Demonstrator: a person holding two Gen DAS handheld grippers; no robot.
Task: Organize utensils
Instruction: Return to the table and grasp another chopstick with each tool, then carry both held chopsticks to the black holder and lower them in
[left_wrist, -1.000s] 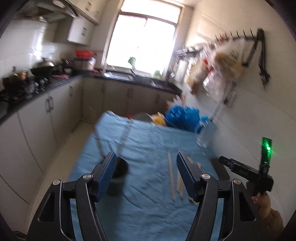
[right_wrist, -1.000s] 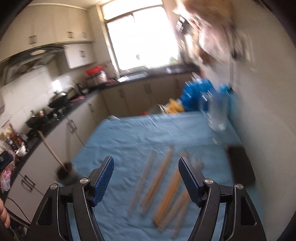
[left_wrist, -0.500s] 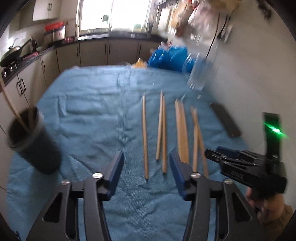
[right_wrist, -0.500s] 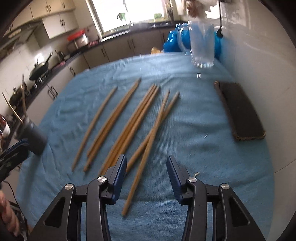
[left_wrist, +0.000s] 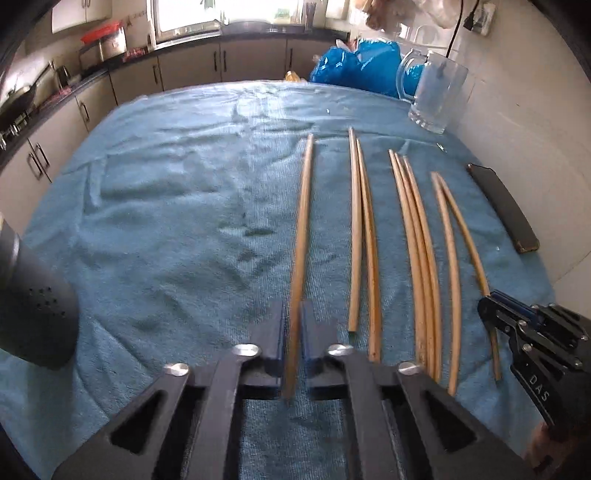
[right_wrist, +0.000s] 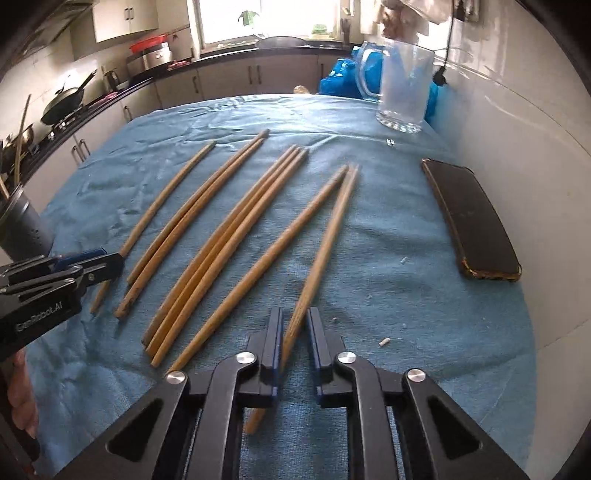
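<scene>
Several wooden chopsticks lie side by side on a blue towel (left_wrist: 166, 206). My left gripper (left_wrist: 292, 325) is shut on the near end of the leftmost chopstick (left_wrist: 303, 206), which lies along the cloth. My right gripper (right_wrist: 294, 332) is shut on the near end of the rightmost chopstick (right_wrist: 328, 236). The right gripper also shows at the right edge of the left wrist view (left_wrist: 491, 314), and the left gripper at the left edge of the right wrist view (right_wrist: 107, 264). A dark grey holder (left_wrist: 33, 310) stands at the left, with a stick or two in it (right_wrist: 18, 147).
A clear glass mug (right_wrist: 402, 88) stands at the far right of the table, with a blue plastic bag (left_wrist: 354, 66) behind it. A dark phone (right_wrist: 472, 221) lies near the right edge by the white wall. Kitchen counters run along the left and back.
Both grippers have come down to the cloth and closed, each on the near end of a chopstick. A second ago both were wide open and higher above the table.
</scene>
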